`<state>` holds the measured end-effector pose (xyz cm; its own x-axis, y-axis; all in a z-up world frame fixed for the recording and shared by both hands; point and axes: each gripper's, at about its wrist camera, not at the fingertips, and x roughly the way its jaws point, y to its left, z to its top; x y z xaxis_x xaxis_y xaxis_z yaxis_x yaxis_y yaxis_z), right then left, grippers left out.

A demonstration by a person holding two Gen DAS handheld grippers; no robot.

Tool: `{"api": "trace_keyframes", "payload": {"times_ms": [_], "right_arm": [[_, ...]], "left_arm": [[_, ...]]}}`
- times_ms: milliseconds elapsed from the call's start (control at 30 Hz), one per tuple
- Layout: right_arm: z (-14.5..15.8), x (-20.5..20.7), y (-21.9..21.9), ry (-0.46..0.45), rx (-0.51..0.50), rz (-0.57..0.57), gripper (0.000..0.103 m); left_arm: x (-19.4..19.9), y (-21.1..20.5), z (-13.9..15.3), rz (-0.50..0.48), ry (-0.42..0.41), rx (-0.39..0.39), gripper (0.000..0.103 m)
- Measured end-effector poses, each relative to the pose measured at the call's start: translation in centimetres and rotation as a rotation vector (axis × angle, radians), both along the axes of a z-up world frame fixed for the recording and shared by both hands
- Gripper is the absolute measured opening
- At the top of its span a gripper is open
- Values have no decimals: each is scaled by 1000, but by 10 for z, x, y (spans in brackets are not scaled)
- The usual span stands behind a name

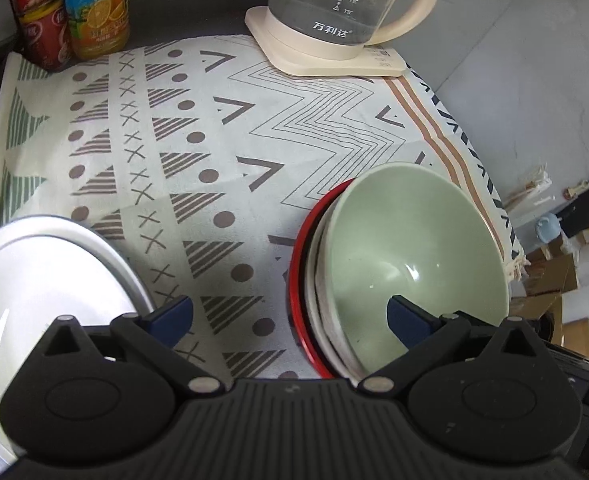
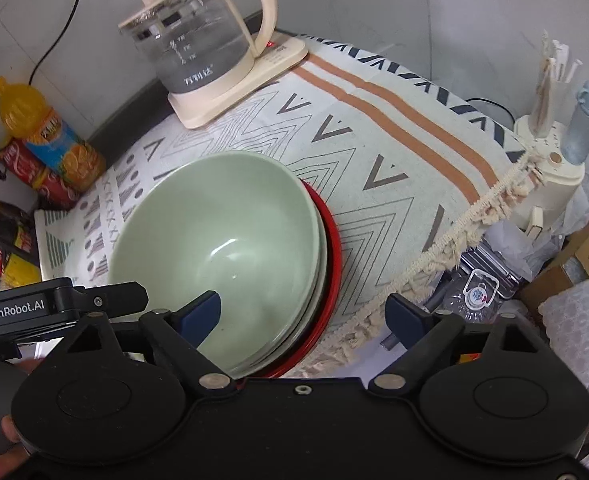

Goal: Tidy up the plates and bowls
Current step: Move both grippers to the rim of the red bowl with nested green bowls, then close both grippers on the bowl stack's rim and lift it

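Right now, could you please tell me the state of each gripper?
Left gripper: open, holding nothing, above the tablecloth.
Right gripper: open, holding nothing, straddling the green bowl's rim.

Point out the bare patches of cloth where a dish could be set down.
The widest free cloth lies between the white plate, the green bowl stack, and the kettle. A smaller strip lies between the stack and the fringed edge. The back corner by the bottles is crowded.
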<state>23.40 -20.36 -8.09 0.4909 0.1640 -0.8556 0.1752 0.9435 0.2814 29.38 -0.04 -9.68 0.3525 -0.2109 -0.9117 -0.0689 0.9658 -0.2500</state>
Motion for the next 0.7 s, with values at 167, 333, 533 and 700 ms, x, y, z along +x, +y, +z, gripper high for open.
{"api": "trace_keyframes", "payload": {"times_ms": [167,333,533,700], "right_arm": [[-12,17,-7,33,10,61,68],[-24,33,-11,68,41,133,55],[-40,50,-12,126,48,202,37],[-44,58,-11,132,52,253,37]], "left_arm": [[2,-2,-7,79,-3,-3,100],[-1,-3,-15,164,4,-24,93],[-4,3,-26,242,53,-68,56],[-5,5,-33,269,63,-112,40]]}}
